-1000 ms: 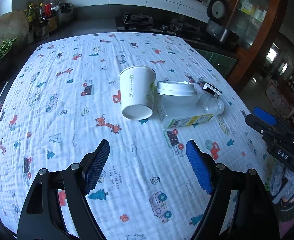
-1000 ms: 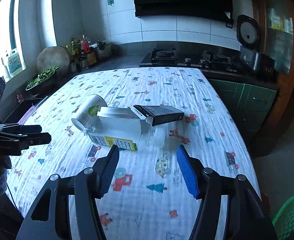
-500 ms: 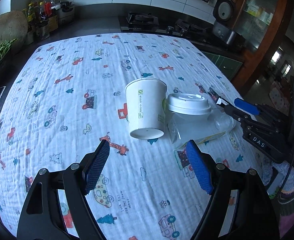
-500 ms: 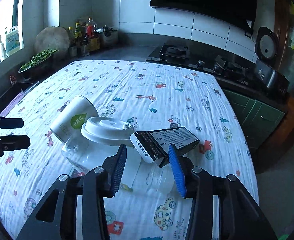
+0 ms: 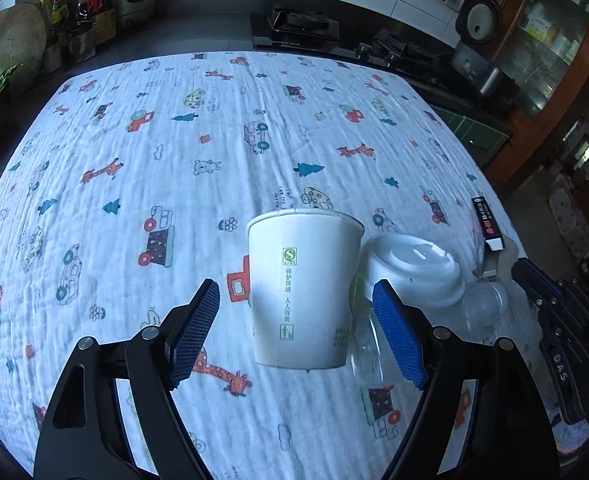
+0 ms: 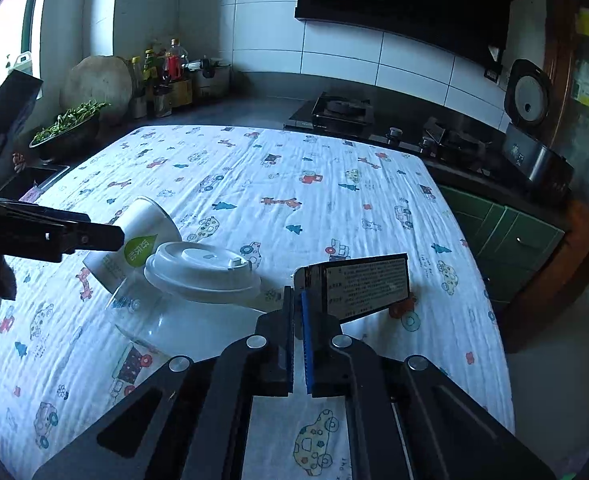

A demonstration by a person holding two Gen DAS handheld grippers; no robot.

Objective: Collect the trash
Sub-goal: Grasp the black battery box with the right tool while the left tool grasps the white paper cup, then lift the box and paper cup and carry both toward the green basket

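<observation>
On the bench (image 5: 142, 168), which is covered by a white cloth printed with cars, giraffes and trees, a small cluster of trash is gathered near the right-hand edge. A white paper cup (image 5: 304, 292) is seen lying on its side between the blue pads of the left gripper (image 5: 298, 334), its base turned toward the camera. The jaws of that gripper are spread wide, and a gap is left on either side of the cup, so the cup is not touched. Just to the right of the cup, a white plastic lid (image 5: 412, 276) is found resting on a clear plastic bottle (image 5: 482, 308), which lies on its side.

In the right wrist view, the right gripper (image 6: 298, 308) is seen pressed together on the near end of a small black box (image 6: 364, 286) with printed text. The box is pinched between the pads, and its far end is held out over the cloth, slightly tilted. The lid (image 6: 202, 270) and bottle (image 6: 146, 316) are placed just to the left of this gripper, with the cup (image 6: 140, 240) beyond them. The dark arm of the left gripper (image 6: 50, 236) is visible beside the cup at the left edge.
</observation>
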